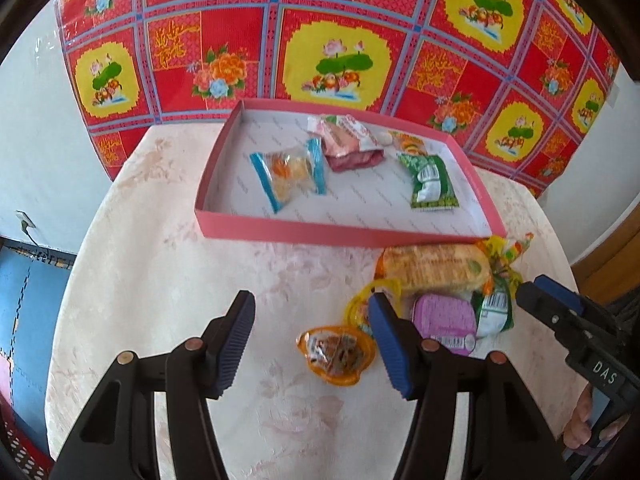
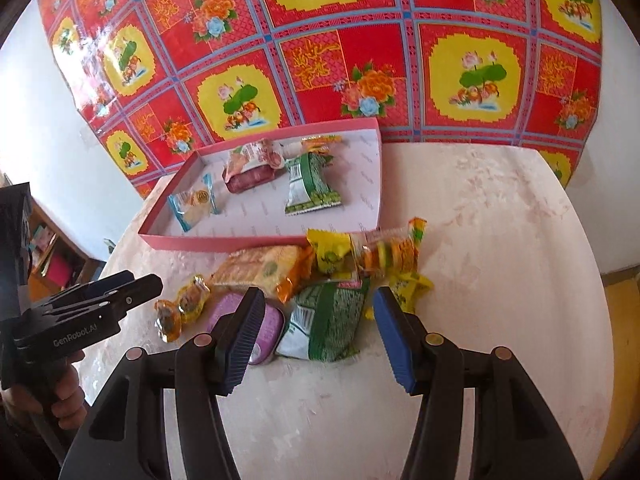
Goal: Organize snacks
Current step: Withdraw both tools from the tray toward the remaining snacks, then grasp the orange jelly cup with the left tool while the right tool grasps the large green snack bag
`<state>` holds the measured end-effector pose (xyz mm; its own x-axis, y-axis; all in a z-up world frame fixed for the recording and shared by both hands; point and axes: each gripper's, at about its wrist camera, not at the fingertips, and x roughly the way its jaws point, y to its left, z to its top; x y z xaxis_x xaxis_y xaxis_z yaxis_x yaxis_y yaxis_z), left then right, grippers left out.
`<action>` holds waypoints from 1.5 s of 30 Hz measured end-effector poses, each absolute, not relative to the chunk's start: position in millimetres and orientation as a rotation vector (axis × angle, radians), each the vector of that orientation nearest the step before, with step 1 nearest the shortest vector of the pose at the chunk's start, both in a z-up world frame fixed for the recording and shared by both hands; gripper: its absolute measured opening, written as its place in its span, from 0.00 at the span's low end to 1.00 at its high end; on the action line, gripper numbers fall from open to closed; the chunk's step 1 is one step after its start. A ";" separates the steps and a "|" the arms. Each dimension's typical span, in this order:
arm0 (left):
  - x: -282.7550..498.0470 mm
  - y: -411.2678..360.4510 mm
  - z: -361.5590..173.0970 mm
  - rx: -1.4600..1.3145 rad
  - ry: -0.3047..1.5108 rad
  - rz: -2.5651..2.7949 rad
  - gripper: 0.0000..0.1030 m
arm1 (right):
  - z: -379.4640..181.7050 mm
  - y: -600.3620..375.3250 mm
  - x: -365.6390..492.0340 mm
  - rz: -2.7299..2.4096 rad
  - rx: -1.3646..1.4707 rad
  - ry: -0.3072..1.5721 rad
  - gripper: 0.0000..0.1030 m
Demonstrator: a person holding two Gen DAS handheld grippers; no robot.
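Note:
A pink tray at the table's far side holds a blue-edged clear packet, a pink-red packet and a green packet. Loose snacks lie in front of it: a long cracker packet, a purple packet, a green packet and yellow packets. My left gripper is open over an orange packet. My right gripper is open, its fingers either side of the green packet without pressing it.
The round table has a pale flowered cloth. A red and yellow flower-patterned sheet hangs behind it. A blue floor mat lies at the left, and a low shelf stands beyond the table's left edge. A hand holds the left gripper's handle.

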<state>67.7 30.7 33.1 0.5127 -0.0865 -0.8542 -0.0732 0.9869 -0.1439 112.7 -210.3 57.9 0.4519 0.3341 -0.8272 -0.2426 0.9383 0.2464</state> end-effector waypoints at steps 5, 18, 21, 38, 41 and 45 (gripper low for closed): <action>62.2 24.0 25.4 -0.158 1.051 -0.025 0.60 | 50.4 -211.2 110.7 0.355 0.097 1.060 0.56; 56.0 18.6 16.6 -0.145 1.069 -0.047 0.60 | 29.8 -209.4 110.2 0.348 0.130 1.117 0.55; 54.5 19.6 16.2 -0.134 1.058 -0.043 0.60 | 25.8 -208.8 110.3 0.343 0.135 1.126 0.52; 51.2 10.7 8.2 -0.093 1.050 -0.071 0.39 | 21.6 -206.9 110.2 0.345 0.120 1.098 0.48; 50.8 11.0 8.3 -0.094 1.049 -0.071 0.37 | 21.2 -206.8 109.6 0.344 0.113 1.090 0.47; 50.2 10.9 8.9 -0.096 1.046 -0.073 0.35 | 20.8 -206.0 108.7 0.340 0.101 1.081 0.45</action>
